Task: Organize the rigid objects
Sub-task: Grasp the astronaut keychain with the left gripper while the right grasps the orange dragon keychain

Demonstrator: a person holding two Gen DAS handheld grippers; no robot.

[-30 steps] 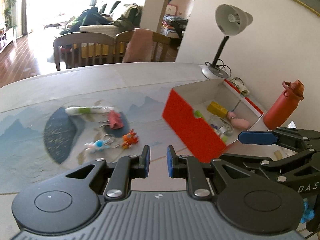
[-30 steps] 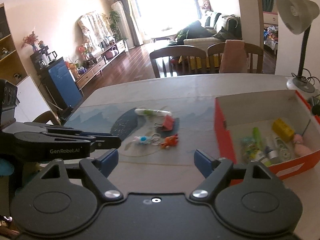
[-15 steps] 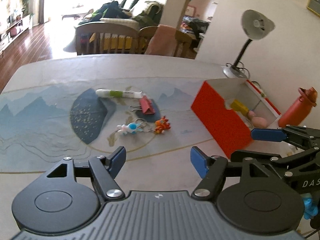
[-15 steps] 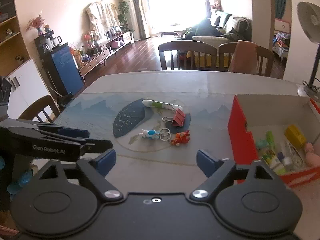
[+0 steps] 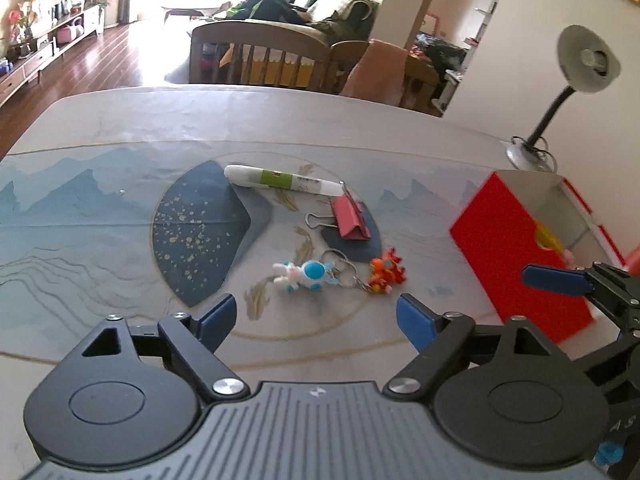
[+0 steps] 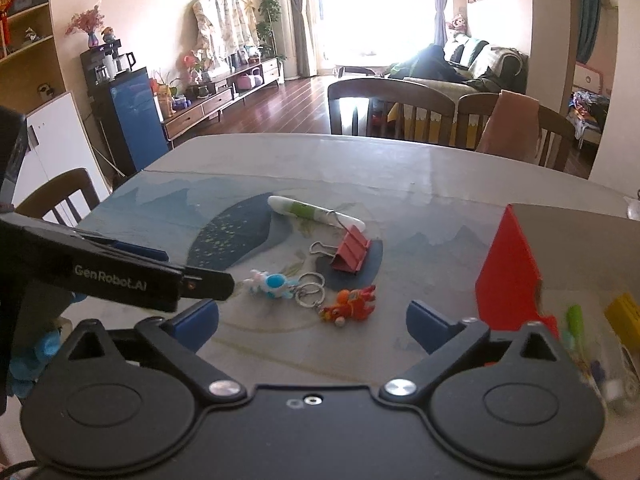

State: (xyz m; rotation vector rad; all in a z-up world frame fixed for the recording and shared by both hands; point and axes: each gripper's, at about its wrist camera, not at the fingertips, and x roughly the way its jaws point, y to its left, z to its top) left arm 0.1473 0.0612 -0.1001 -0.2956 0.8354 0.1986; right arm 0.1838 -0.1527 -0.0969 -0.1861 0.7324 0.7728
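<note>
Both grippers are hanging over the near edge of the table, and both have just been spreading their jaws. The left gripper (image 5: 316, 320) is sitting wide open with nothing between its blue pads, and the right gripper (image 6: 312, 320) is gaping just as wide and empty too.

Just beyond the left one, the blue-and-white figure keychain (image 5: 306, 274) is lying flat, long axis running left-right, its ring end pointing right. Touching rings with it, the orange figure keychain (image 5: 386, 272) is lying just to its right, a bit nearer the right gripper's line.

Farther out, the red binder clip (image 5: 350, 220) is resting on its side with its wire handle sticking out to the left. Beyond that, the white-and-green tube (image 5: 280, 178) is lying crosswise, long axis left-right, narrow tip touching or nearly touching the clip.

Off to the right, the red box (image 5: 516, 256) is sitting open with small stuff already inside, well apart from the loose items.
</note>
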